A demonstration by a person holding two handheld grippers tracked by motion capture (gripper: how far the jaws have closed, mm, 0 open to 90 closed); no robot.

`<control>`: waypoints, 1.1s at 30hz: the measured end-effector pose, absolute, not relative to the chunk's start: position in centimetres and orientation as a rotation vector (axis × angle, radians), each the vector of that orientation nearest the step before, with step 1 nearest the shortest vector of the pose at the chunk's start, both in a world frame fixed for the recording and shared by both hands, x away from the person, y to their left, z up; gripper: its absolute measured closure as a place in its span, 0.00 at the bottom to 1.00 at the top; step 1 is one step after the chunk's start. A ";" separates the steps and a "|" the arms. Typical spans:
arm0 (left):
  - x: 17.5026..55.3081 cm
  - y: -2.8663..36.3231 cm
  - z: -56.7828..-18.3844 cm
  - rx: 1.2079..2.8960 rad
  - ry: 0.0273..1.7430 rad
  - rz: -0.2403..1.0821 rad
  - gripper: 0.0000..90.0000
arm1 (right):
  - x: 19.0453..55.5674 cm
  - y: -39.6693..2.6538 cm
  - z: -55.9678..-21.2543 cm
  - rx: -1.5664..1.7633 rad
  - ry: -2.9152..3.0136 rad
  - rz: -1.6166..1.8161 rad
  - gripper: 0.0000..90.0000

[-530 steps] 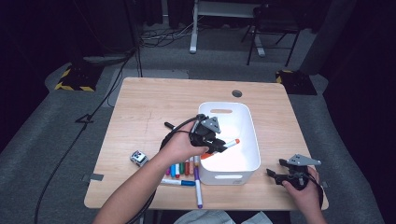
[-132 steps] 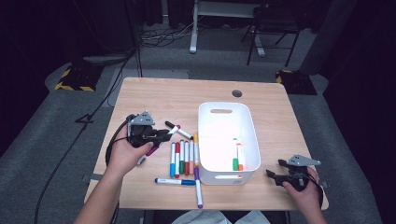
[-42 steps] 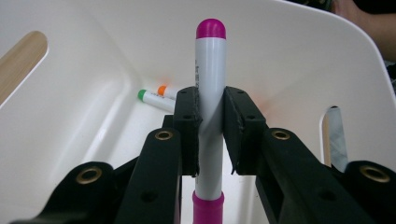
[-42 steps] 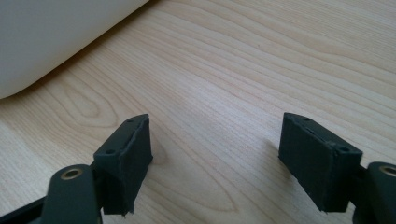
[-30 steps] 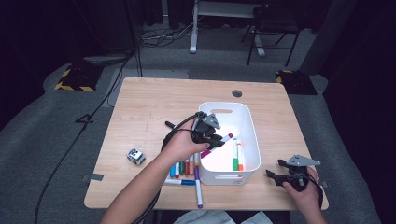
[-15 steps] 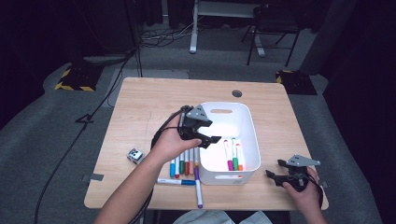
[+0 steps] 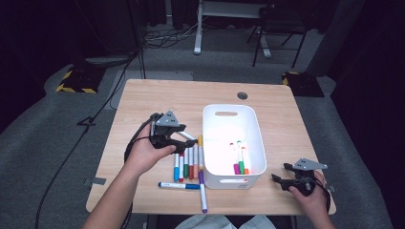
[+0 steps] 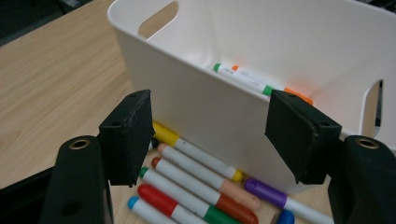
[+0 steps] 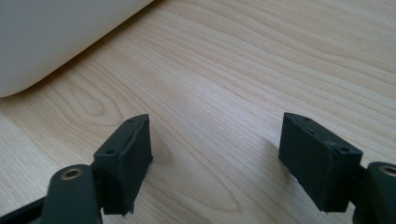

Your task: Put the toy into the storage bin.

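Markers (image 8: 201,161) beside bin (image 8: 219,121); print unreadable.

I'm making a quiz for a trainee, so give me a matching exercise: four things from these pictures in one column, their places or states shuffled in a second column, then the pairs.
Things:
1. left tool
2. right tool
3. white bin
4. blue marker

Places or states:
A. lying crosswise below the row of markers
B. holds three markers
C. open and empty, over the marker row beside the bin
D. open, low over bare wood right of the bin

Pairs: 1-C, 2-D, 3-B, 4-A
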State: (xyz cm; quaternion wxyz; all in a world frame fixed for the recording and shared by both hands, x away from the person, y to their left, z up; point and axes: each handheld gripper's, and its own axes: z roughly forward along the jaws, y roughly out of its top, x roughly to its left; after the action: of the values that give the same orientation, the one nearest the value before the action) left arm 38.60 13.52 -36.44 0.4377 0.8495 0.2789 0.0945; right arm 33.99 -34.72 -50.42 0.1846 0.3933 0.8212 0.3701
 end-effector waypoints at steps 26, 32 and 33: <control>39.1 16.4 -47.0 2.201 0.948 0.259 0.41 | 34.0 -34.7 -50.4 1.110 2.315 1.043 0.29; 39.3 15.8 -47.9 2.235 0.960 0.244 0.43 | 34.0 -34.7 -50.4 1.109 2.315 1.043 0.29; 39.3 15.8 -47.9 2.235 0.960 0.244 0.43 | 34.0 -34.7 -50.4 1.110 2.315 1.043 0.29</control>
State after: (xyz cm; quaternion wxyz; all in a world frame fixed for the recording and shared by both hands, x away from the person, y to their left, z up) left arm 39.34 15.78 -47.86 0.3414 0.8594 0.3689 0.0938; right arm 33.98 -34.71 -50.42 0.1843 0.3938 0.8210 0.3700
